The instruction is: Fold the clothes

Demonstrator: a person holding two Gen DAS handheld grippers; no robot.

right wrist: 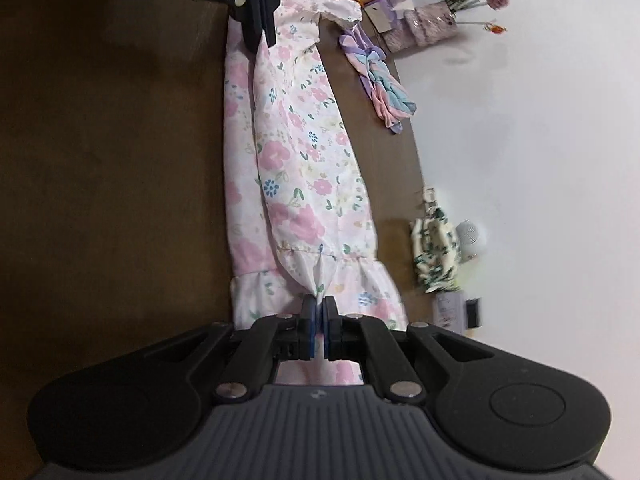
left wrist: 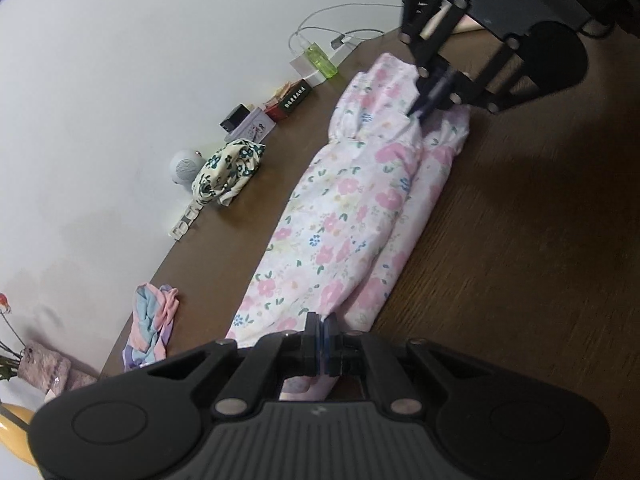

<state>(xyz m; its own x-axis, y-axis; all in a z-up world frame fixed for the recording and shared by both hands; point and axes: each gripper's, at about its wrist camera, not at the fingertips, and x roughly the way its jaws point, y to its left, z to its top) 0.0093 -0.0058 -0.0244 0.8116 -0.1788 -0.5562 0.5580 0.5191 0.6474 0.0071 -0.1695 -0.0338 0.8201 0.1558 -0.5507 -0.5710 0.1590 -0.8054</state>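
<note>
A long white dress with pink flowers lies stretched along the brown table, folded lengthwise. It also shows in the right wrist view. My left gripper is shut on the dress's near end, and shows at the top of the right wrist view. My right gripper is shut on gathered fabric at the ruffled hem; it shows at the far end in the left wrist view. The upper layer is pulled taut between both grippers.
Along the wall stand a green-flowered cloth, a pastel striped cloth, a round white speaker, small boxes, a green bottle, cables and a vase of flowers. The brown table extends to the dress's other side.
</note>
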